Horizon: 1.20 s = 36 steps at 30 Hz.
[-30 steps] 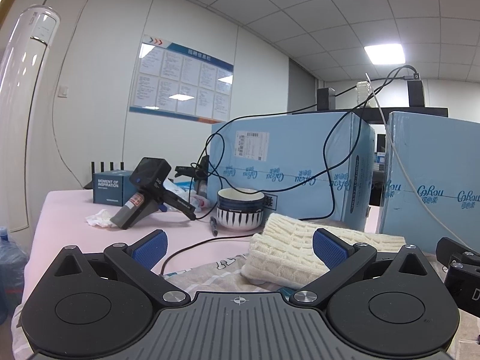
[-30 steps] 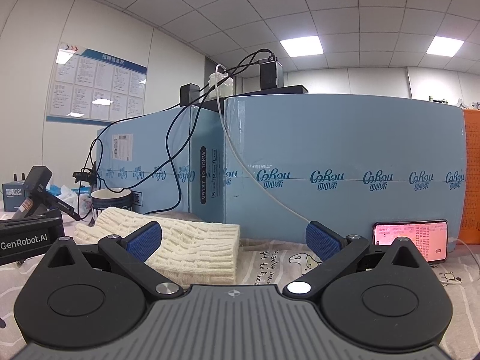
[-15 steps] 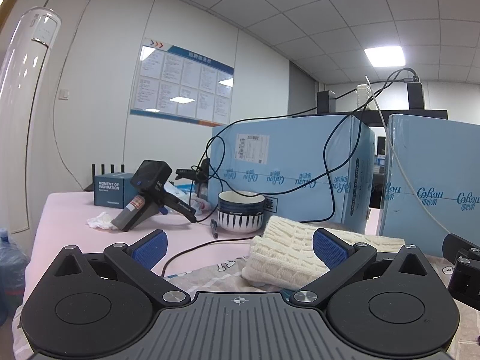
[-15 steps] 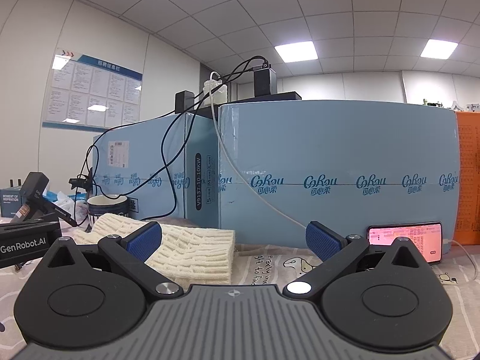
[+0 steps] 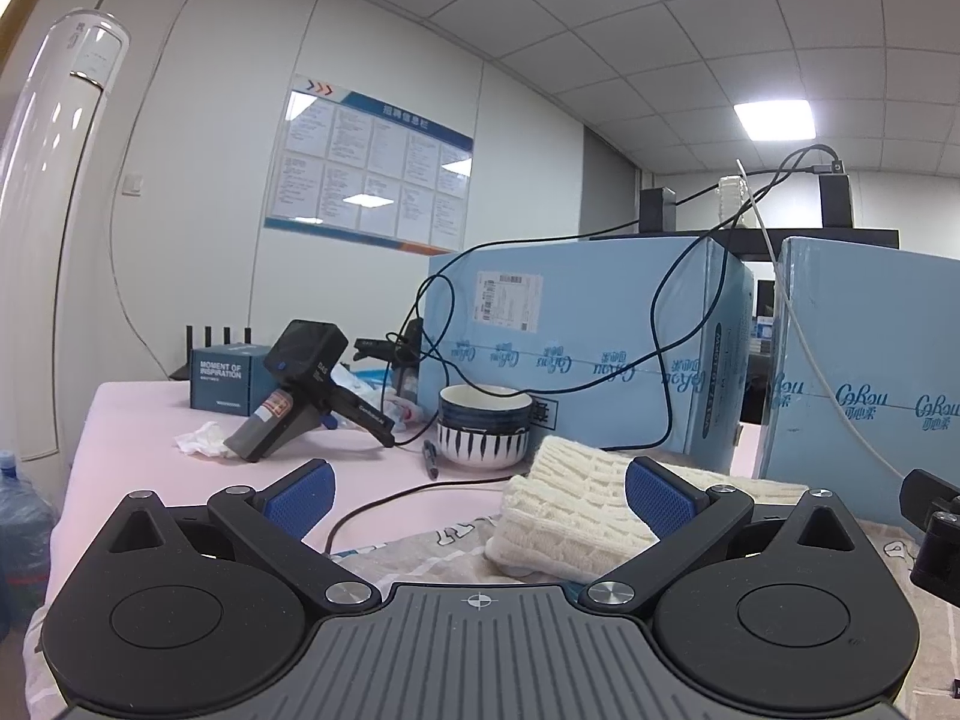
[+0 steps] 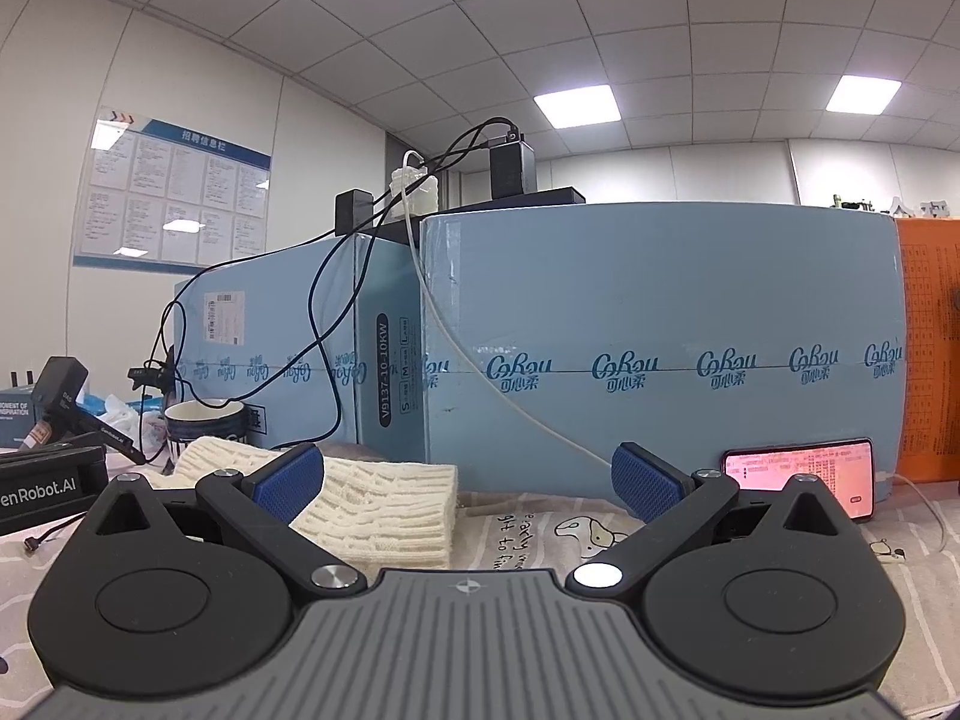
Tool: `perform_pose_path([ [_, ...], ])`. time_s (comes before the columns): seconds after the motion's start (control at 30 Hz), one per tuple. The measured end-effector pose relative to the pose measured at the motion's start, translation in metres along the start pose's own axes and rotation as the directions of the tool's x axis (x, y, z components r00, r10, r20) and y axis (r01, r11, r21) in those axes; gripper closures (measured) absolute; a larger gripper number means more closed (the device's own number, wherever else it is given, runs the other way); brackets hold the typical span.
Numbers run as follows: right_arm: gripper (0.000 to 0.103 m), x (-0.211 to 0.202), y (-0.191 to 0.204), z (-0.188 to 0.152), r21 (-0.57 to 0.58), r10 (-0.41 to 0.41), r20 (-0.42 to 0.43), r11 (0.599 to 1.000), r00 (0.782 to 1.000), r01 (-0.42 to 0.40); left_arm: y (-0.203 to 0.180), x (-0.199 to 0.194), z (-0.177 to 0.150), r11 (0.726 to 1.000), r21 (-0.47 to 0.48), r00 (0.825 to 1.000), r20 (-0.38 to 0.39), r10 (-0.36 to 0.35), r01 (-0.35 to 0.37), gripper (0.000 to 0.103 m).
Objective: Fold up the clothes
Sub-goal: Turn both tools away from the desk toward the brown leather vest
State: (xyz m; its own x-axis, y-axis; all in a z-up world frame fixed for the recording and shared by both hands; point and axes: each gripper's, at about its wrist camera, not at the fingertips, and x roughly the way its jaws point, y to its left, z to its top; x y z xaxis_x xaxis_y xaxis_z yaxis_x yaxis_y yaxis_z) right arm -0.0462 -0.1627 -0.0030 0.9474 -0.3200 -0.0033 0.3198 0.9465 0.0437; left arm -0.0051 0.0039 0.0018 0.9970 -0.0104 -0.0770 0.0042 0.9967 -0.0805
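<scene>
- Currently the left gripper hangs with its blue pads spread wide, nothing between them
- Likewise the right gripper is spread apart and empty
- Folded cream knit sweater lies on the patterned cloth, near the surface's far side, just before the blue cartons
- Striped bowl stands behind the sweater's left end, a black pen beside it
- Lit phone leans against the right carton
</scene>
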Motion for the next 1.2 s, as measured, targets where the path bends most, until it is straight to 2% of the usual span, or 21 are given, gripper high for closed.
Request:
perform_pose_path([
  [0.23, 0.0, -0.001, -0.003, 0.001, 0.019, -0.009, 0.011, 1.0, 1.0, 0.009, 0.005, -0.002, 0.001, 0.998, -0.044, 0.999, 0.009, -0.046, 0.046, 0.0],
  [0.37, 0.0, -0.006, -0.003, 0.002, 0.018, 0.004, 0.02, 1.0, 1.0, -0.004, 0.012, -0.005, 0.003, 0.989, -0.099, 0.994, 0.029, -0.107, 0.109, 0.0],
  [0.53, 0.0, -0.015, 0.002, 0.005, 0.006, 0.032, 0.0, 0.999, 1.0, -0.032, 0.013, -0.009, 0.003, 0.974, -0.115, 0.98, 0.059, -0.188, 0.194, 0.0],
  [0.67, 0.0, -0.027, 0.002, 0.012, 0.016, 0.037, -0.018, 0.999, 0.999, -0.037, 0.012, -0.012, 0.002, 0.955, -0.115, 0.961, 0.078, -0.266, 0.273, 0.0],
  [0.83, 0.0, -0.047, -0.012, 0.023, 0.038, -0.003, -0.035, 0.999, 0.999, 0.004, 0.008, -0.017, 0.003, 0.932, -0.109, 0.938, 0.087, -0.337, 0.345, 0.0],
  [1.03, 0.0, -0.081, -0.042, 0.034, 0.067, -0.084, -0.043, 0.994, 0.996, 0.086, -0.005, -0.035, 0.009, 0.889, -0.119, 0.896, 0.083, -0.436, 0.443, 0.0],
  [1.2, 0.0, -0.112, -0.071, 0.038, 0.079, -0.154, -0.038, 0.984, 0.987, 0.156, -0.025, -0.057, 0.014, 0.835, -0.137, 0.846, 0.08, -0.527, 0.533, 0.0],
])
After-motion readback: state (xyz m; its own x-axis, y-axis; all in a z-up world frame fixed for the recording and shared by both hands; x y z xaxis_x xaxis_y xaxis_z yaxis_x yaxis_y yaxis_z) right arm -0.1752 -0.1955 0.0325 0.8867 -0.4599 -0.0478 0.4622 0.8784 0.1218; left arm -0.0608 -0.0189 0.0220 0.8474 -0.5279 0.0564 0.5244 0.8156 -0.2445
